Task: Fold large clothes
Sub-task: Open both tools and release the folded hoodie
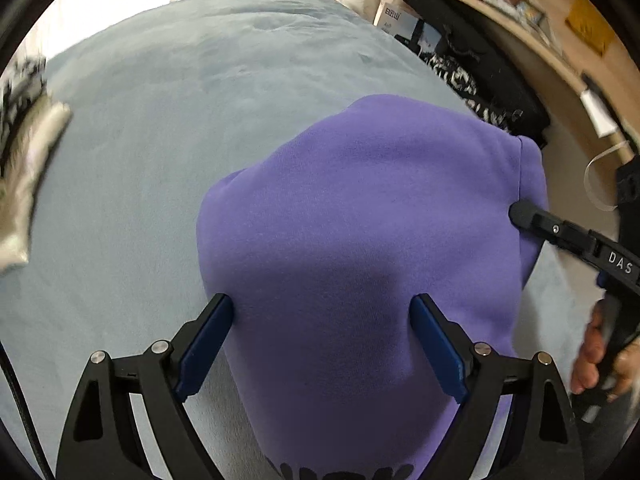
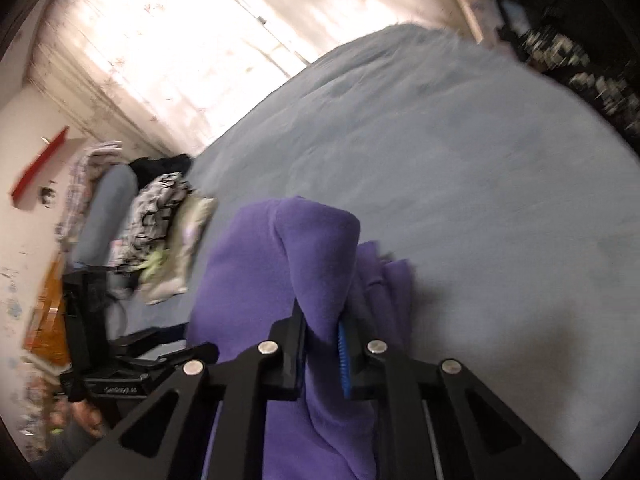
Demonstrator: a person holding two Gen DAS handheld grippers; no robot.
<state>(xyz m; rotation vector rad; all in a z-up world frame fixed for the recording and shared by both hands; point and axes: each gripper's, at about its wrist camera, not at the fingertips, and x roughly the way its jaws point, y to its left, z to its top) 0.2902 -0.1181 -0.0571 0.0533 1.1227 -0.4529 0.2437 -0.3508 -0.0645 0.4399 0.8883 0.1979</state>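
A purple sweatshirt [image 1: 360, 216] lies folded into a bundle on a grey-blue bed cover [image 1: 160, 120]. My left gripper [image 1: 320, 312] is open, its blue-padded jaws spread over the near part of the bundle. My right gripper [image 2: 322, 320] is shut on a raised fold of the purple sweatshirt [image 2: 316, 248]; it also shows in the left wrist view [image 1: 524, 212] at the bundle's right edge. The left gripper's body [image 2: 120, 364] shows at lower left in the right wrist view.
A pile of patterned and pale clothes [image 2: 160, 220] lies at the bed's left side. Black printed garments [image 1: 472, 84] sit at the bed's far right edge, under a wooden shelf [image 1: 520, 20]. A bright curtained window [image 2: 168, 40] is beyond the bed.
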